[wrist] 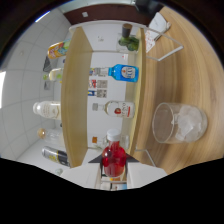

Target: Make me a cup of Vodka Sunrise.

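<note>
Wooden shelving (76, 95) fills the middle of my one view, turned on its side so that its boards run up the frame, with white wall tile off to the left and a wood-grain table (192, 75) sweeping down the right. Bottles lie along the shelf as I see it: a blue-labelled bottle (123, 72) in the upper centre, a clear bottle with a red mark (120, 108) just below it, and a pale, squat bottle (46, 109) on the far side of the board at left; they look set out in a row so each can be reached singly. On the table at right stands a clear glass (177, 122) with ice in it, apart from the shelf, most likely waiting to take the pours. At lower centre is the red bottle (113, 159), the thing I am busy with: see-through red liquid, a pale cap towards the shelf, its body right at my fingertips (113, 161), whose dark tips show at either side of it. I judge I am clamped on it, both fingers seeming to press its sides, though a thin gap would be hard to spot. Its colour suggests the syrup for the drink, which would explain fetching it while the glass waits.
</note>
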`<state>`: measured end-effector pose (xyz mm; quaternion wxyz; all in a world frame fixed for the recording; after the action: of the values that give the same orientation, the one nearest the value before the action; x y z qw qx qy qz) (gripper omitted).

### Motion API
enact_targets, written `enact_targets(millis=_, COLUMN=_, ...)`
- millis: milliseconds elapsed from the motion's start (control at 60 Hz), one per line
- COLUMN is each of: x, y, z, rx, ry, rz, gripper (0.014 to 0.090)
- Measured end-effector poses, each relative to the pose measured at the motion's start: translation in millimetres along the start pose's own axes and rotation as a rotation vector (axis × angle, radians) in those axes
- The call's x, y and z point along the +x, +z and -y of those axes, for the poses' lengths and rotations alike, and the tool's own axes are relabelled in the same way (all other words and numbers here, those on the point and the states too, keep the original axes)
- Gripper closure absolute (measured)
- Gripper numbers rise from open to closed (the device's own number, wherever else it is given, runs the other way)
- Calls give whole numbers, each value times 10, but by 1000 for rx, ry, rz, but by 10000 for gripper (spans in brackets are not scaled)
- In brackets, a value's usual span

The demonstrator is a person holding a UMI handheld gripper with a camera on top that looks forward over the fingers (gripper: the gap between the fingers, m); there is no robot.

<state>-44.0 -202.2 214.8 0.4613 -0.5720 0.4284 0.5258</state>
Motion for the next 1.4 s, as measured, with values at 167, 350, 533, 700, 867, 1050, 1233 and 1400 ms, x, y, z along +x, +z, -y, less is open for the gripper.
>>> enact_targets(millis=167, x=-53, y=1, z=180, rx=35, ry=375, rz=80, gripper=705)
enact_targets(millis=350, x=-16, y=-2, z=280, rx=49, ry=657, rz=139, gripper=704)
enact_targets(millis=533, x=21, y=-33, z=321, rx=61, ry=716, rz=140, gripper=703)
enact_targets(millis=700, x=-106, y=-86, z=288, rx=47, ry=400, rz=78, gripper=705)
enact_targets(millis=867, x=-495, y=-114, z=197, rx=66, ry=-362, rz=-14, gripper=703)
enact_targets(millis=1050, x=-451, y=-28, z=-136, rx=52, ry=-1033, rz=-115, gripper=704)
enact_targets(millis=1233, x=419, y=126, z=-468, rx=-62, ry=-1267, rz=-255, gripper=705)
enact_targets(millis=1400, x=1104, y=227, z=-685, rx=-167, ry=-1339, rz=-342, gripper=704)
